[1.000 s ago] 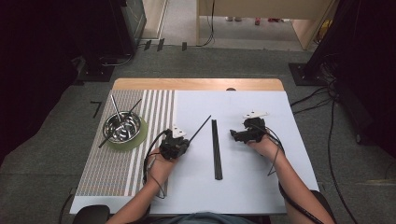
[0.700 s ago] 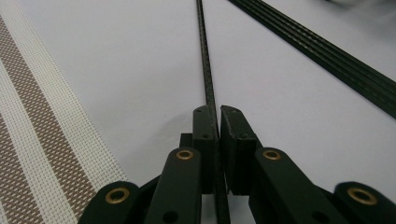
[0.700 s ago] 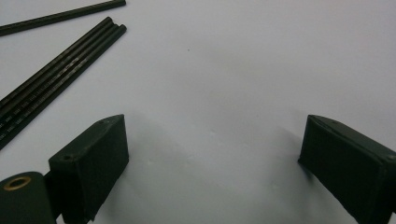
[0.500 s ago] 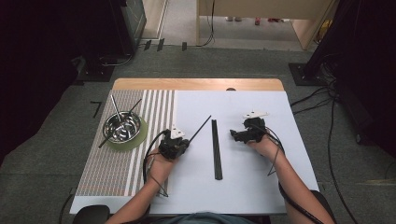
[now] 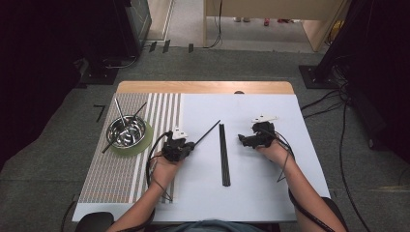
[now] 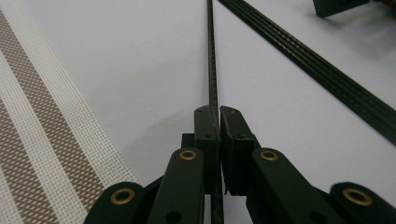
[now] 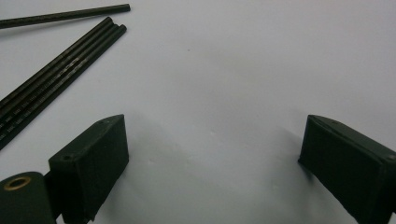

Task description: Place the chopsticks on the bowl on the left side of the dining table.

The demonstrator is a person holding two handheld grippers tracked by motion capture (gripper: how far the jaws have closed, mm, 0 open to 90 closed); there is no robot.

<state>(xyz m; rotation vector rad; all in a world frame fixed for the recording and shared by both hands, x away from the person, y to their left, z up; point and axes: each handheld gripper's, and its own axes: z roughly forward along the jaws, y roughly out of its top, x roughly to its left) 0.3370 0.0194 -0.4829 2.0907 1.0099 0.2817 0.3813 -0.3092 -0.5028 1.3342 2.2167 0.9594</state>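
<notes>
The left tongs (image 6: 218,116) are clamped near one end of a thin black chopstick (image 6: 211,56); it could pivot or slip when lifted. The right tongs (image 7: 212,154) are held open, empty.

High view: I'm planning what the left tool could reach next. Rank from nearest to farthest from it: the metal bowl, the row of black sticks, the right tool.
1. Row of black sticks: just right of the left tool, at mid-table.
2. Metal bowl: to its left, on the green coaster over the striped mat.
3. Right tool: beyond the sticks, on the right side.
The first two are fairly close.
</notes>
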